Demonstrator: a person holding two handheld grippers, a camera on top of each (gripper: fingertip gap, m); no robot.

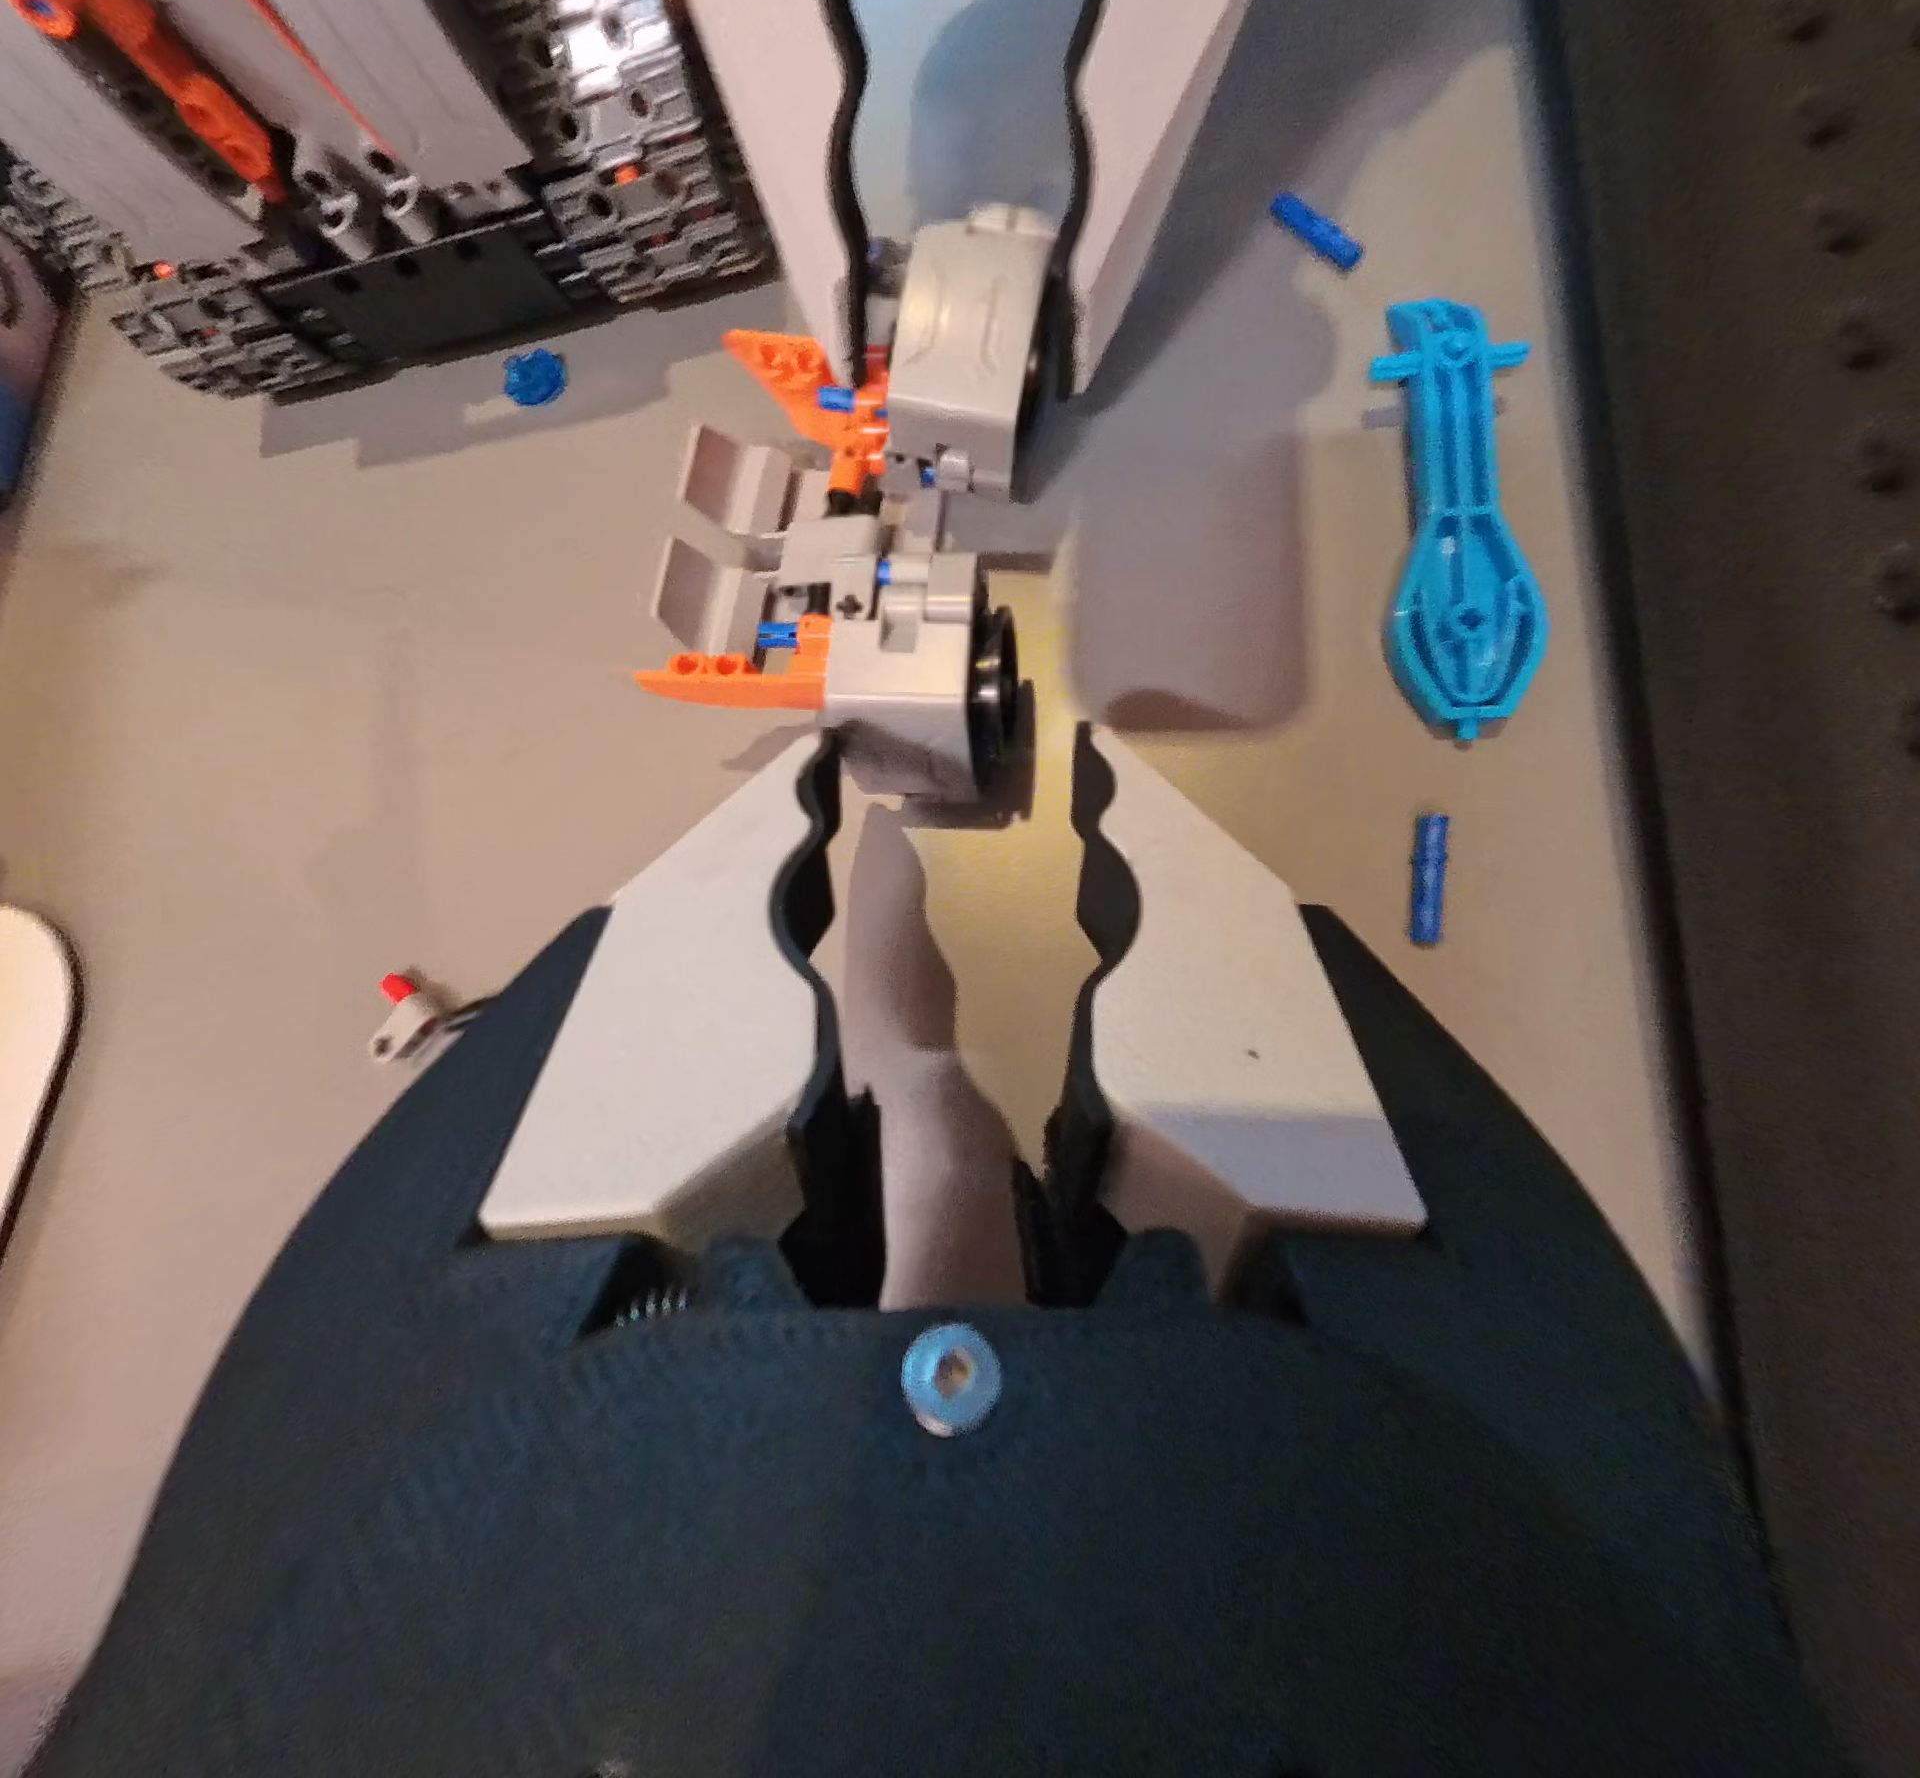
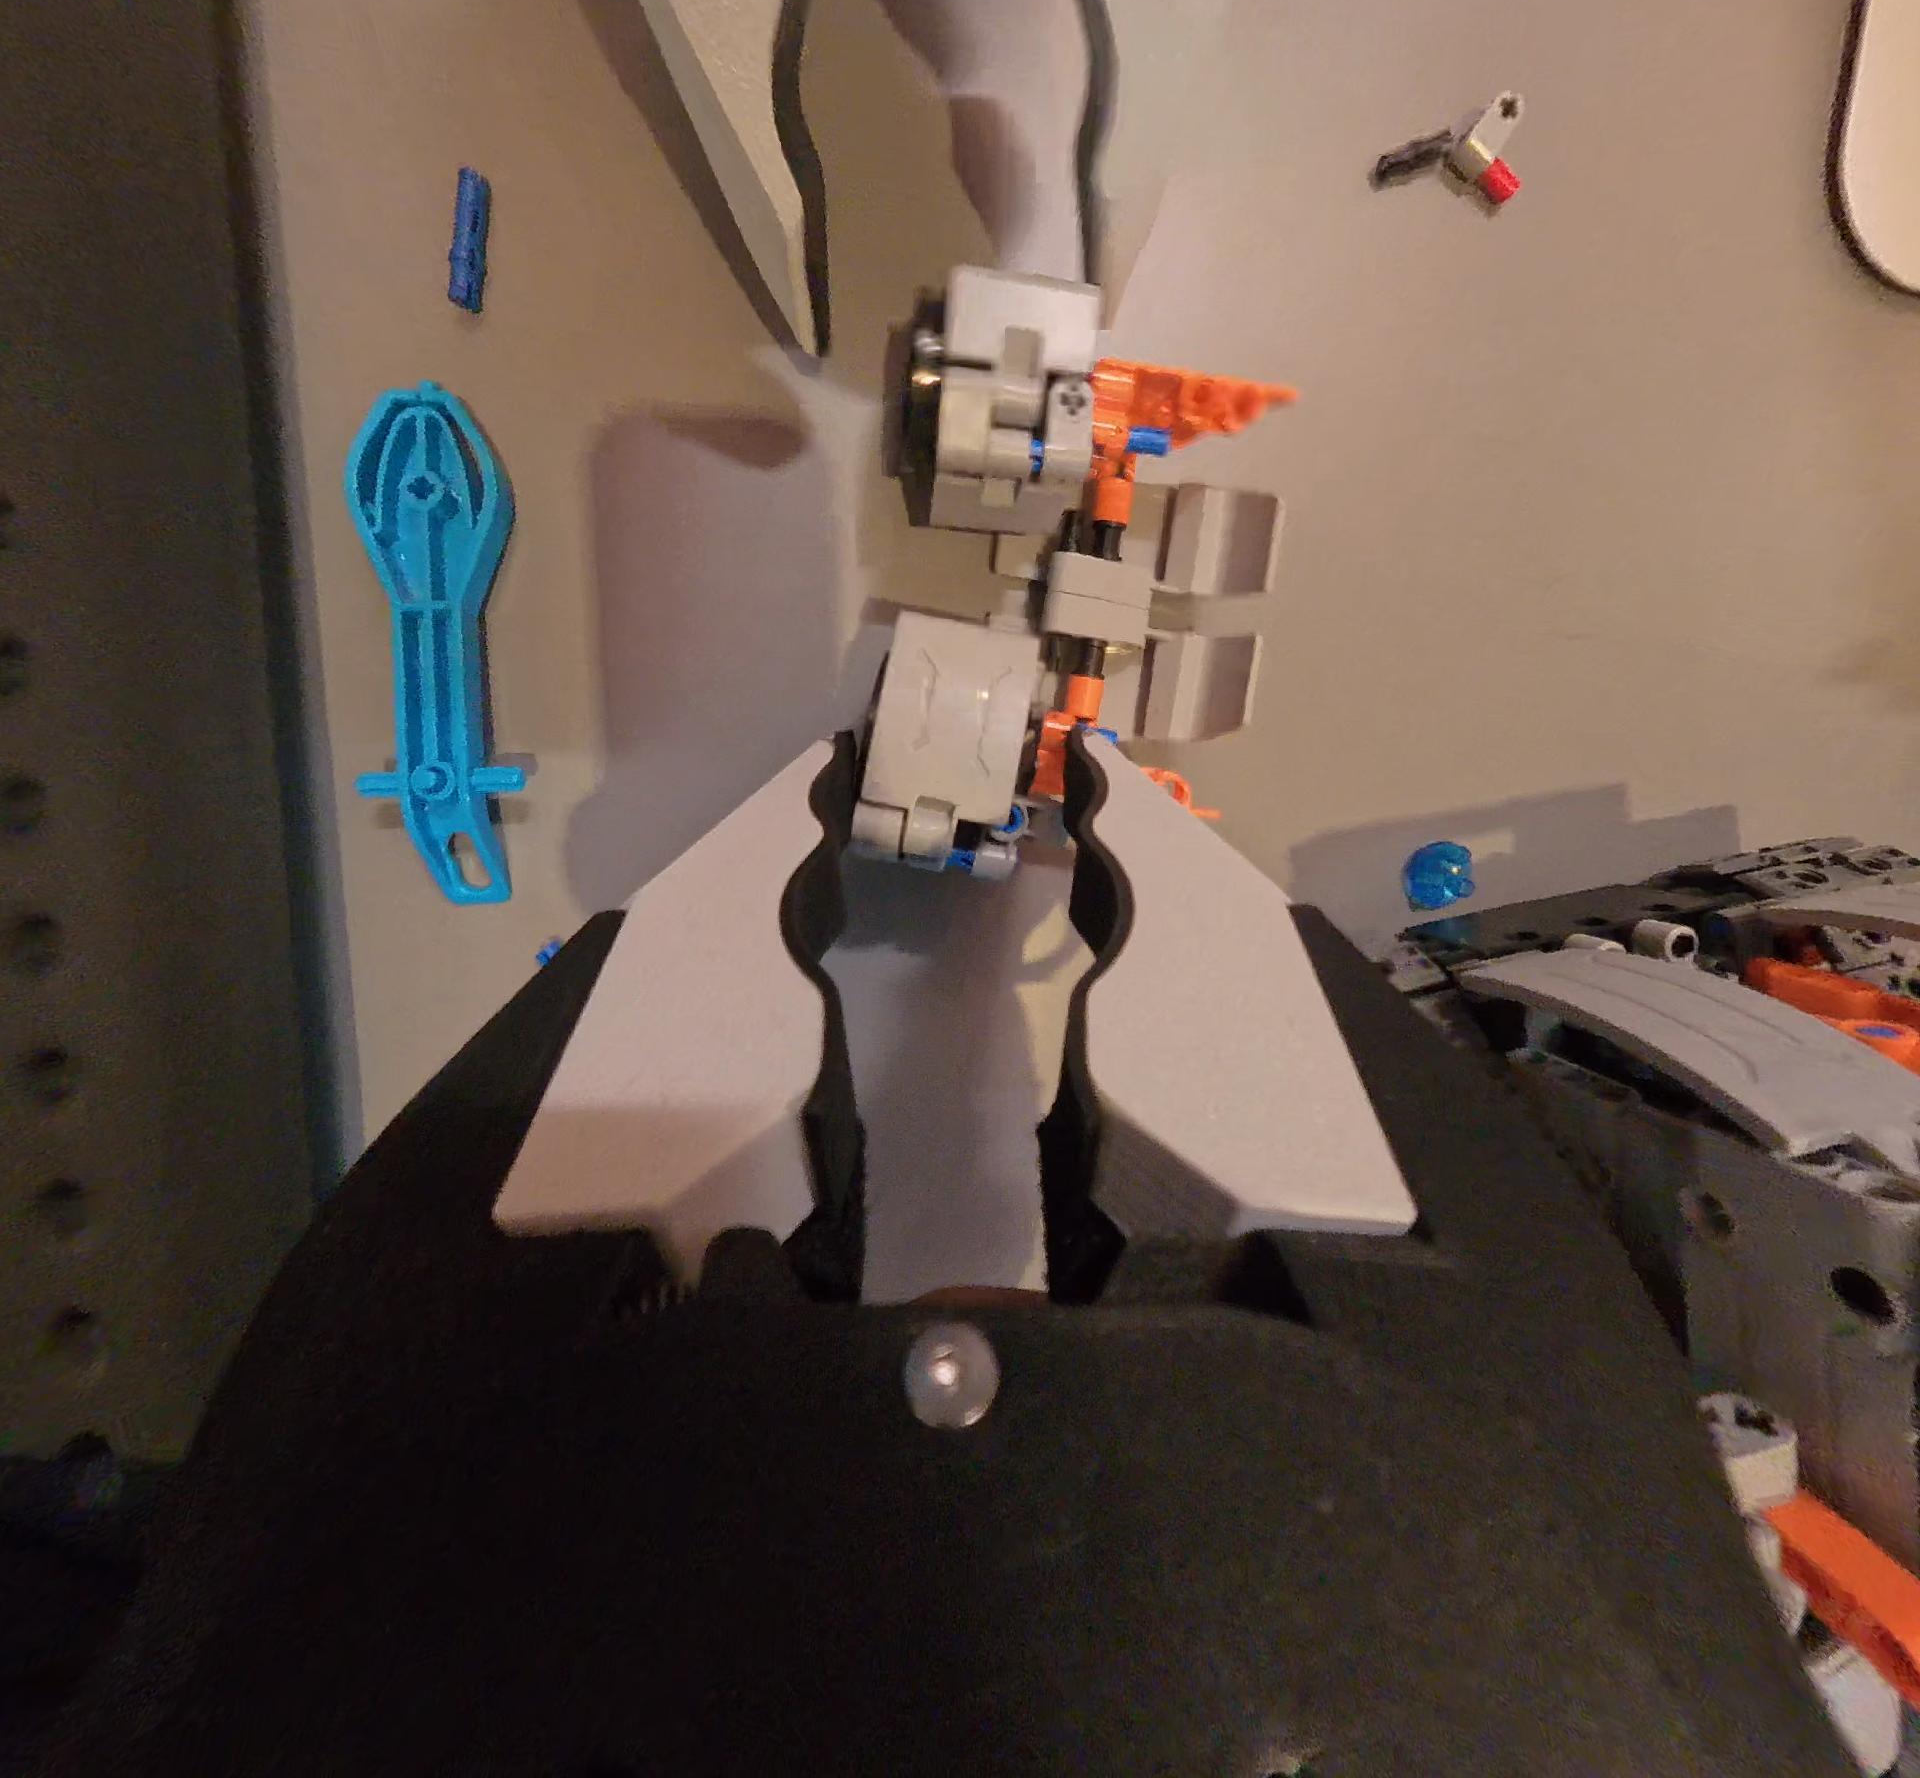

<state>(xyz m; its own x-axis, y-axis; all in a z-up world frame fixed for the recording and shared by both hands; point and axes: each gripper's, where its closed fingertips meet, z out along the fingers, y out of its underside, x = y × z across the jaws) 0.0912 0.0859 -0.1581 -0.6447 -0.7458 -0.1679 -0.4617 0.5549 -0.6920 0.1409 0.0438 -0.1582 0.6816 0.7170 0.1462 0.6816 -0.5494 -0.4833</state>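
Lying w/ its long axis straight between both tools on the table [image 1: 260,689], the grey-orange brick build [image 1: 883,523] is pinched at one end by the right gripper [image 2: 961,772], while the half-open left gripper [image 1: 951,752] just touches the other end, gripping nothing.

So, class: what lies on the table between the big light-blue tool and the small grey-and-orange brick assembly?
Only shadowed bare table lies between the light-blue tool and the assembly; the right wrist view shows it best.
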